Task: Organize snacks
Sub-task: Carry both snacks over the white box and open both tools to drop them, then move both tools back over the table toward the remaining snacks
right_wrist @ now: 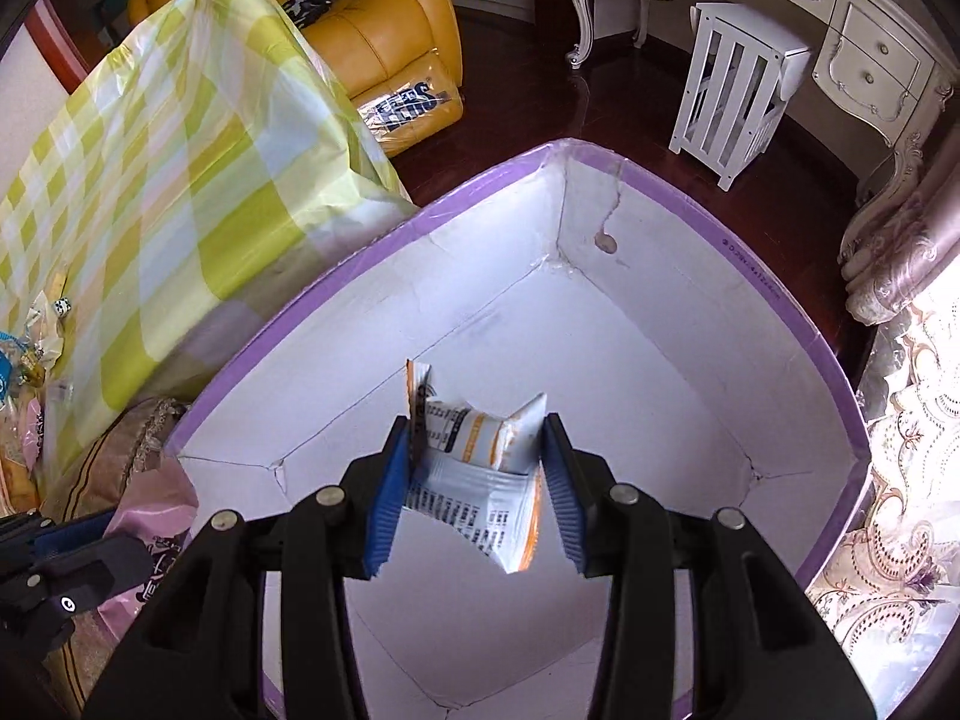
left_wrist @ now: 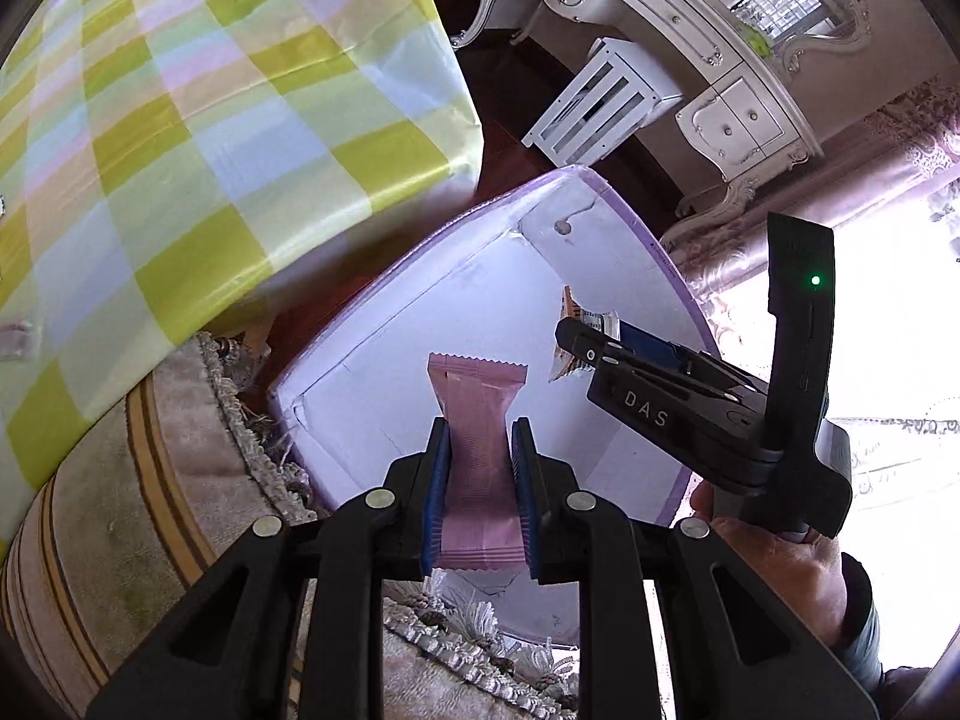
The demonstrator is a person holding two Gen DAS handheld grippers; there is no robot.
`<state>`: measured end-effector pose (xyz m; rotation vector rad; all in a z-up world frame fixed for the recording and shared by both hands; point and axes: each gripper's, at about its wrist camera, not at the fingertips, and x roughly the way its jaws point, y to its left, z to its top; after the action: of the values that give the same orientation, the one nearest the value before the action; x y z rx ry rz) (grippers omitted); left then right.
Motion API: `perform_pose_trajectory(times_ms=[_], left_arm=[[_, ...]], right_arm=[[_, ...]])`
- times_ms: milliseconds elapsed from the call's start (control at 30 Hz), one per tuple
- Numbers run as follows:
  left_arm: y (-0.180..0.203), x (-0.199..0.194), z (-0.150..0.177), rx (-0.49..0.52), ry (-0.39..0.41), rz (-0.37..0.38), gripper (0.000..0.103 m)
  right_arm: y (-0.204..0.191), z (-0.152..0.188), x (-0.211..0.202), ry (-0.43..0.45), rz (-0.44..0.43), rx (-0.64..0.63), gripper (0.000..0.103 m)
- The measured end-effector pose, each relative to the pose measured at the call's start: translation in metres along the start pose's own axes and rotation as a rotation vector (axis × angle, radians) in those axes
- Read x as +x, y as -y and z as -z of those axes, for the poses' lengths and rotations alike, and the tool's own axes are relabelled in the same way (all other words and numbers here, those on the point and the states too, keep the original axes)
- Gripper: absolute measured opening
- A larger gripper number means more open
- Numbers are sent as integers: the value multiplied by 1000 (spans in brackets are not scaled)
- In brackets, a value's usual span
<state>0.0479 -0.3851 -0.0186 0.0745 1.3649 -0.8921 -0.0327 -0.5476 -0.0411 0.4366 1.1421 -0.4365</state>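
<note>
My left gripper [left_wrist: 480,438] is shut on a pink snack packet [left_wrist: 478,420], held lengthwise over the white box with a purple rim [left_wrist: 636,222]. To its right, my right gripper [left_wrist: 567,333] hangs over the same box, a hand below its handle. In the right wrist view, my right gripper [right_wrist: 477,438] is shut on a white and orange snack packet [right_wrist: 480,456], crumpled between the blue pads, above the box's bare white floor [right_wrist: 630,396]. The left gripper [right_wrist: 66,546] with the pink packet [right_wrist: 159,516] shows at the lower left, over the box's left rim.
A table under a yellow-green checked cloth [right_wrist: 150,180] stands left of the box, with more snacks [right_wrist: 24,354] on it. A fringed rug [left_wrist: 180,480] lies beneath. A white slatted stool [right_wrist: 732,96], an ornate white desk [right_wrist: 840,18] and an orange armchair [right_wrist: 372,30] stand beyond.
</note>
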Motion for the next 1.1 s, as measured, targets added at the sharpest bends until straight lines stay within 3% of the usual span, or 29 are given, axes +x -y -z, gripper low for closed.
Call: perform_pose_trajectory(times_ms=[200, 333, 400, 467, 567, 900, 1100], left_arm=[[8, 22, -12, 5, -42, 11, 20], [11, 32, -13, 10, -71, 38, 24], [9, 33, -14, 4, -71, 41, 43], [8, 29, -15, -10, -55, 53, 53], [5, 20, -14, -29, -33, 72, 54], [-17, -47, 6, -17, 156, -25, 64], [-52, -97, 34, -60, 286, -165, 71]], right_arm=[[10, 0, 7, -6, 0, 31, 45], [7, -2, 4, 11, 10, 31, 59], [7, -4, 1, 25, 12, 27, 66], [6, -4, 0, 33, 19, 28, 76], [4, -6, -3, 38, 7, 34, 76], [-46, -13, -32, 112, 11, -92, 79], [-89, -13, -44, 129, -34, -171, 81]])
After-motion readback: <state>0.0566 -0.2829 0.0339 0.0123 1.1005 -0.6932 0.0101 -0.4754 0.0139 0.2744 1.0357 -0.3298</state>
